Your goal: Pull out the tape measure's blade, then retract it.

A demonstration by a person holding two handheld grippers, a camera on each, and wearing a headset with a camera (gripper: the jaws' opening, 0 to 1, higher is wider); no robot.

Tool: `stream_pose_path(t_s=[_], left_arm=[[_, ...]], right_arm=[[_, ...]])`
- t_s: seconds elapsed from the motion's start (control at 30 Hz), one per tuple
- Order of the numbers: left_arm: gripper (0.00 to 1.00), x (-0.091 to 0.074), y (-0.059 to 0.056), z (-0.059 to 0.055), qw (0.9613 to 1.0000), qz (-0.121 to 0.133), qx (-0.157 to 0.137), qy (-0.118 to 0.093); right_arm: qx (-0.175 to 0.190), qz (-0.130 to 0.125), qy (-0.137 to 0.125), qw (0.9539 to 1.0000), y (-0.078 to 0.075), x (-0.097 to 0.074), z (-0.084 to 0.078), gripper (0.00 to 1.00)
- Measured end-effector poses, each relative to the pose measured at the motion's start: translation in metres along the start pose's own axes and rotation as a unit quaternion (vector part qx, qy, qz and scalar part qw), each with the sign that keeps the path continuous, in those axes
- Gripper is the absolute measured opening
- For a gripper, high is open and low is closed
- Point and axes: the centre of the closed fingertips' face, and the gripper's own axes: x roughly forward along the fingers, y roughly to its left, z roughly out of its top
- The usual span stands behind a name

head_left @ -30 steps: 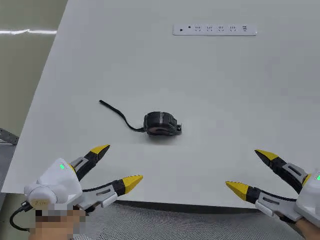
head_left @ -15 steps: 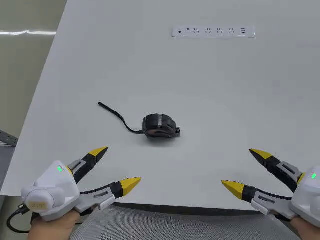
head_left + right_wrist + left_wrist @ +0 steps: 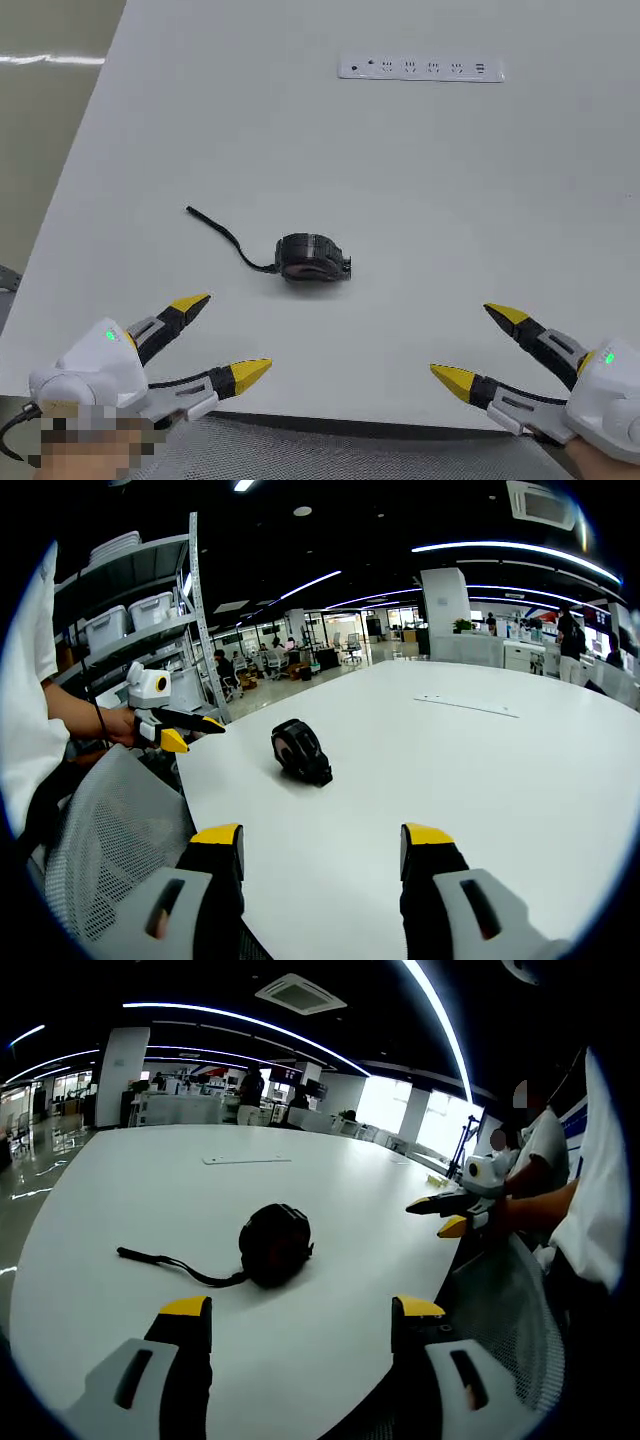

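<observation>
The tape (image 3: 312,258) lies on its side on the white table (image 3: 400,180), a small black case. Its blade looks fully wound in, so by my reading the pull has not begun. A black strap (image 3: 222,233) trails off from its left side, curling away across the tabletop and lying loose. Left of the tape and nearer the person hangs the left gripper (image 3: 235,332), jaws spread wide with nothing between them, yellow tips aimed in toward the case. The right gripper (image 3: 463,341) mirrors it on the tape's other side, also wide open and empty, and both sit well apart from the tape near the table's edge. That flanking stance makes sense — one claw will likely have to pin the case while the other takes the blade's end, which seems to sit on the tape's right, the side facing the right gripper. Far beyond the tape a white power strip (image 3: 420,69) lies flat, well out of the way. On the near side of the tape, below the table edge, a grey mesh chair (image 3: 300,450) shows.
</observation>
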Motion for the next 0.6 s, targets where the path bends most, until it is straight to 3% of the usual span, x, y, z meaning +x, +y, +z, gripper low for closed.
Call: stream_pose_path(t_s=[0.6], left_arm=[[0.72, 0.011, 0.003, 0.005, 0.9992, -0.034, 0.019, 0.013]], right_arm=[[-0.014, 0.023, 0.004, 0.9996, 0.001, 0.010, 0.002, 0.62]])
